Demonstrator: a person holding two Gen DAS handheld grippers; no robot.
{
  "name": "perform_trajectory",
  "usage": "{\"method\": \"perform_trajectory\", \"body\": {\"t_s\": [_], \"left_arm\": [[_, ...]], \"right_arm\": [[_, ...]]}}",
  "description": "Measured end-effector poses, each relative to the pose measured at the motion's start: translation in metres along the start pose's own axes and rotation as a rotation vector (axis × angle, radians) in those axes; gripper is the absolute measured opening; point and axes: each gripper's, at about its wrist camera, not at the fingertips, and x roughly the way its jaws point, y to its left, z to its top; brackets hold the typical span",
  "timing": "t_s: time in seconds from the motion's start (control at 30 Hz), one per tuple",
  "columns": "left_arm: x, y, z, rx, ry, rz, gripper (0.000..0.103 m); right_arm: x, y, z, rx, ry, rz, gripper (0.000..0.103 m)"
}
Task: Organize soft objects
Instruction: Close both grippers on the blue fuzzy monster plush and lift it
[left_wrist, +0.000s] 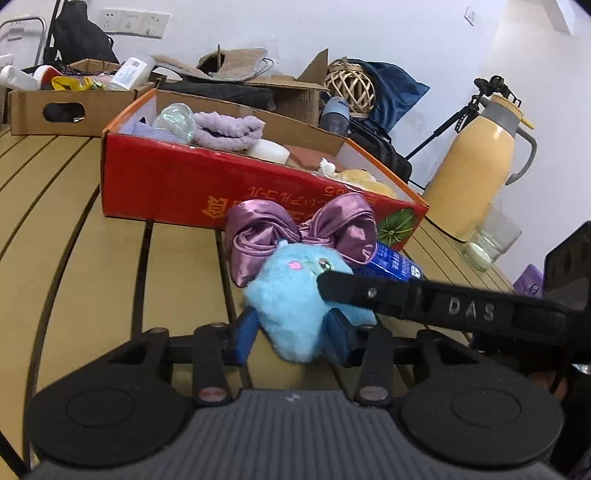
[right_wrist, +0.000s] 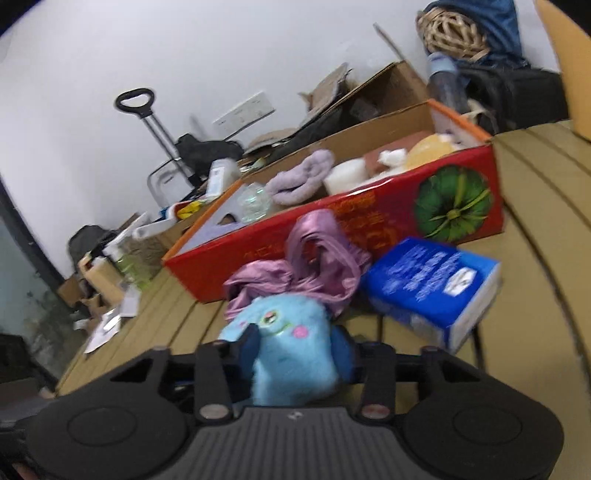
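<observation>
A fluffy light-blue plush toy (left_wrist: 291, 295) (right_wrist: 284, 336) lies on the slatted wooden table, just in front of a red cardboard box (left_wrist: 166, 184) (right_wrist: 376, 218). My left gripper (left_wrist: 291, 330) has its blue pads pressed on both sides of the toy's lower body. My right gripper (right_wrist: 295, 347) also squeezes the toy between its pads; in the left wrist view one of its black fingers (left_wrist: 369, 295) lies against the toy from the right. A purple satin bow (left_wrist: 299, 229) (right_wrist: 317, 258) rests behind the toy, against the box. The box holds a lavender cloth (left_wrist: 227, 129), a clear ball (left_wrist: 173, 122) and other soft items.
A blue tissue pack (left_wrist: 395, 264) (right_wrist: 432, 288) sits right of the toy. A yellow thermos jug (left_wrist: 476, 166) and a glass (left_wrist: 491, 236) stand at the table's right. A brown cardboard box (left_wrist: 55, 107) of clutter is at the back left. Bags and a wicker ball (left_wrist: 351, 86) stand behind.
</observation>
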Motion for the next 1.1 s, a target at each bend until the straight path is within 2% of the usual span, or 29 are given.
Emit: {"method": "perform_trajectory", "body": {"t_s": [0.33, 0.43, 0.47, 0.57, 0.73, 1.1], "left_arm": [[0.001, 0.003, -0.001, -0.01, -0.011, -0.031, 0.03], [-0.01, -0.002, -0.006, 0.011, -0.052, -0.016, 0.03], [-0.019, -0.007, -0.01, 0.023, -0.058, -0.008, 0.03], [-0.062, -0.023, -0.029, 0.053, -0.1, -0.043, 0.03], [-0.123, -0.049, -0.06, 0.038, -0.143, -0.076, 0.03], [-0.19, -0.088, -0.082, 0.094, -0.233, -0.046, 0.03]], "right_arm": [[-0.005, 0.003, -0.003, -0.018, -0.018, -0.009, 0.034], [-0.012, 0.005, -0.006, 0.0, -0.01, 0.0, 0.033], [-0.019, 0.009, -0.008, 0.016, 0.0, 0.002, 0.033], [-0.067, 0.03, -0.026, -0.022, -0.05, 0.012, 0.033], [-0.133, 0.048, -0.058, 0.018, -0.098, 0.056, 0.033], [-0.205, 0.091, -0.082, -0.075, -0.201, 0.057, 0.033]]}}
